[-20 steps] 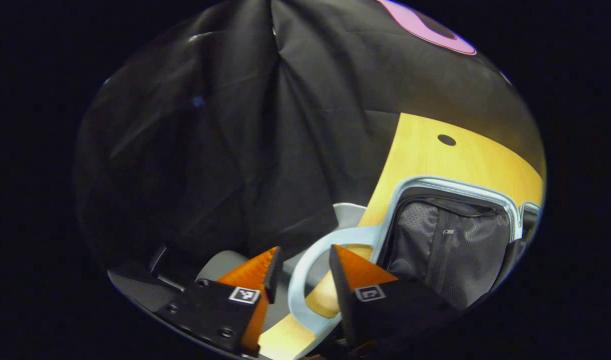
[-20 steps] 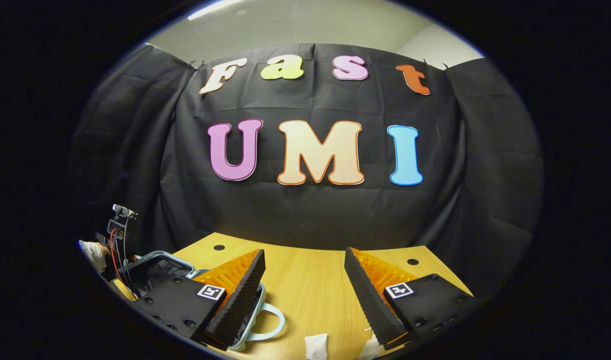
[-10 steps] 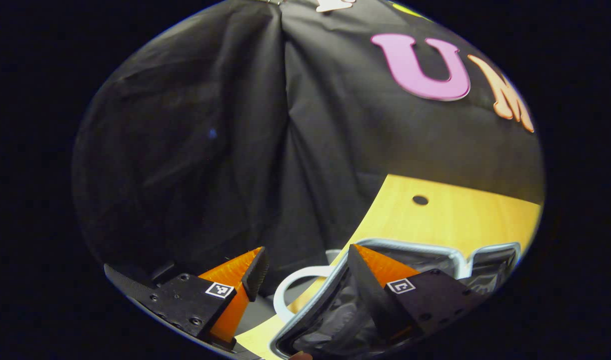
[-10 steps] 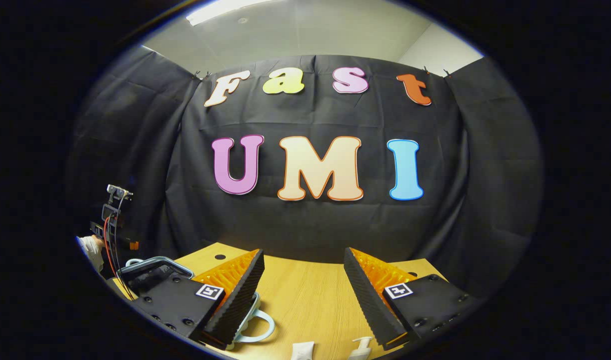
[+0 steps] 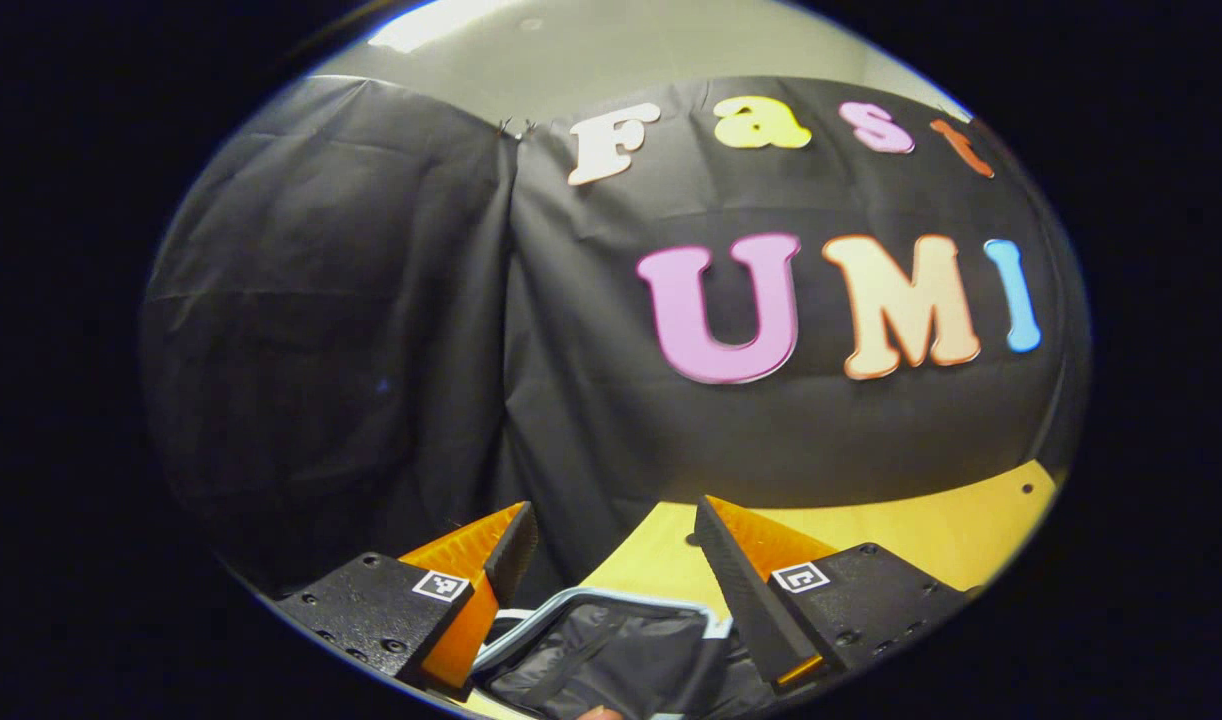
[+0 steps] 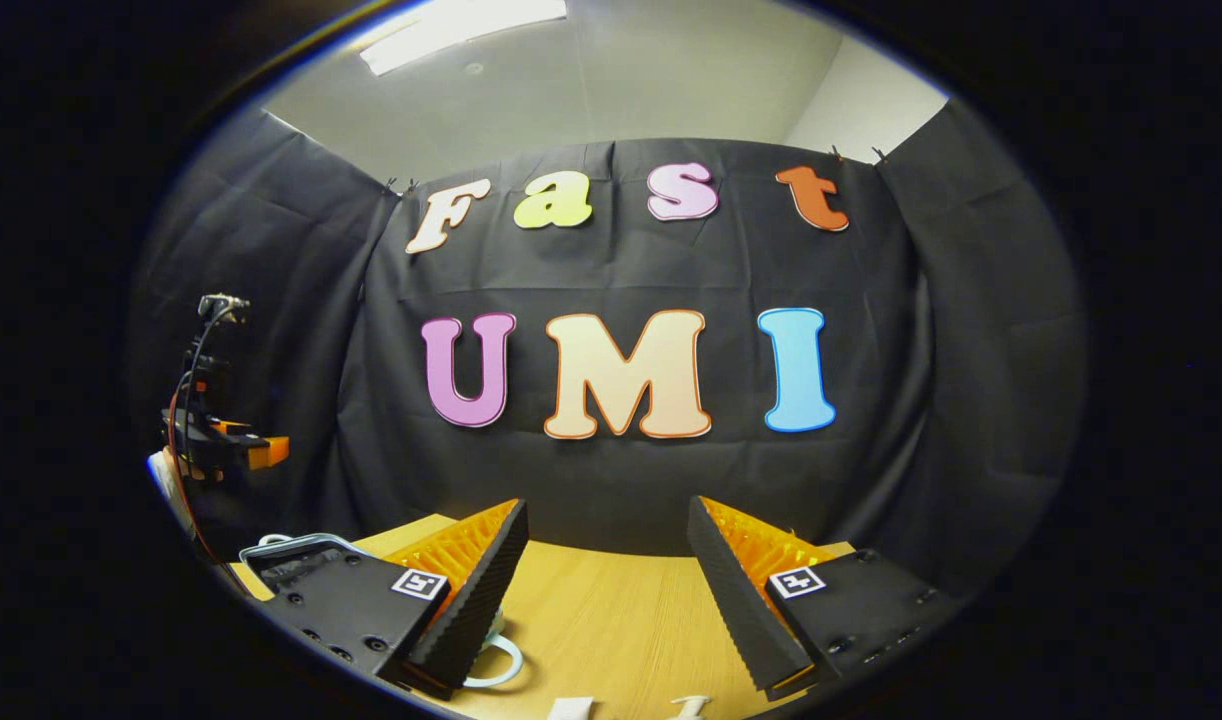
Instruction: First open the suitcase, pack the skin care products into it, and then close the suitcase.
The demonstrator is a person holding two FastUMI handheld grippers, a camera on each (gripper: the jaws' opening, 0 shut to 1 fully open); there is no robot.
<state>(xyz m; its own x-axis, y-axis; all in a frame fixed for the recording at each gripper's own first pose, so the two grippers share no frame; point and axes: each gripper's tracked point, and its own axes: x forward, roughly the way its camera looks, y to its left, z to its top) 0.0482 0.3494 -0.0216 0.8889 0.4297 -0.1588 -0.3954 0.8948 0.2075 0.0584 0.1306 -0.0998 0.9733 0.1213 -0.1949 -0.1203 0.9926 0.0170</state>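
Suitcase (image 5: 611, 650), lid raised (dark lining showing), on wooden table (image 6: 611, 610); left gripper (image 5: 616, 570) and right gripper (image 6: 606, 590) both spread, holding nothing.

Pale-blue-rimmed suitcase with dark grey fabric lining (image 5: 611, 655) lies open on the wooden table, low in the left gripper view; two white skin care products (image 6: 571, 708) sit near the table's front edge.

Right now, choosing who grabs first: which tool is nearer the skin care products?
The right tool: the white skin care products lie on the table just below its fingers, while the left tool hovers over the open suitcase.
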